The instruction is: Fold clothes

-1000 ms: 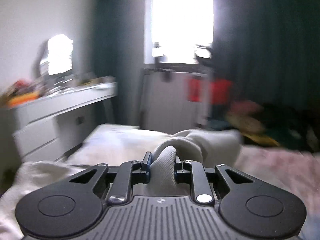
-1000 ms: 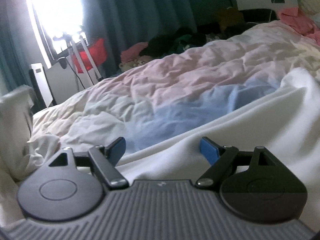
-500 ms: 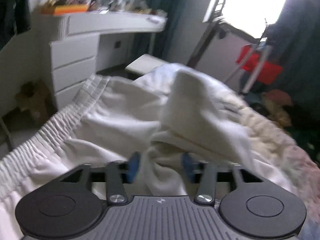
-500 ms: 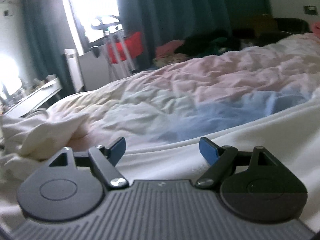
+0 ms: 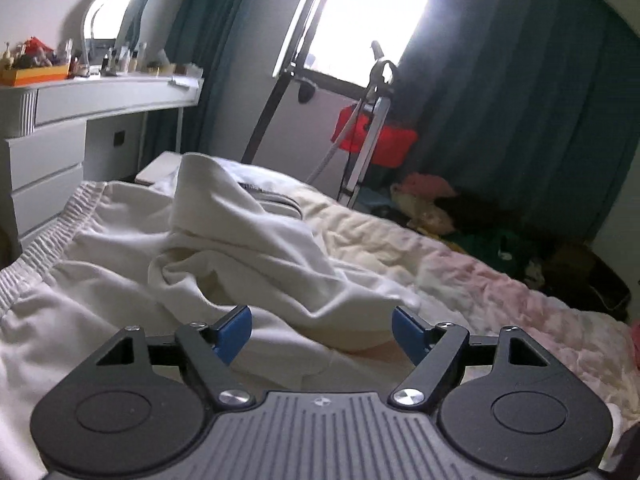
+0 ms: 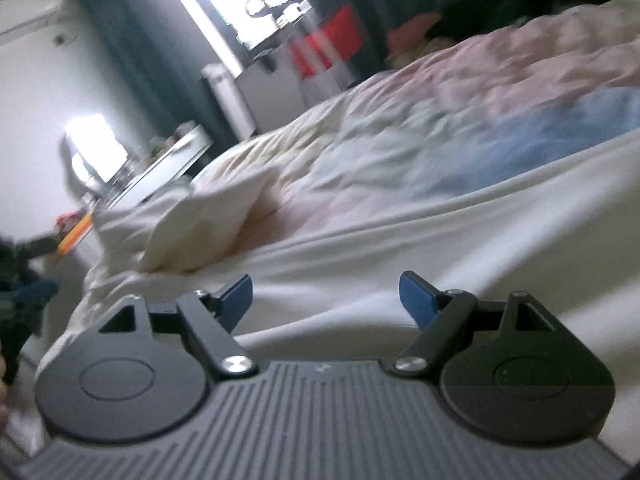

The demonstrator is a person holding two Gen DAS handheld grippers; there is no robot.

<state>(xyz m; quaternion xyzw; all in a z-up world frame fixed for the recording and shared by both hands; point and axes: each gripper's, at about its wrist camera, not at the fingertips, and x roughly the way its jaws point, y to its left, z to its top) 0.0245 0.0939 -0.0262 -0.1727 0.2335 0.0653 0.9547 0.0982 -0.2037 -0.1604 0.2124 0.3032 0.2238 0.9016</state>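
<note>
Lying rumpled, cream garment (image 5: 240,248) fronts the spread left claw (image 5: 322,330).

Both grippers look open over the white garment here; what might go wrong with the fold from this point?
1. The white garment lies bunched in a raised heap, so the left gripper, open above it, may pinch several layers at once.
2. The right wrist view is tilted and blurred; the right gripper may close off target on the smooth cloth.

I'm in a home bedroom: bed w/ rumpled duvet (image 5: 460,264), white dressing table (image 5: 100,96) w/ clutter, dark curtains (image 5: 520,100), bright window (image 5: 360,12), clothes piled on floor (image 5: 500,236).
</note>
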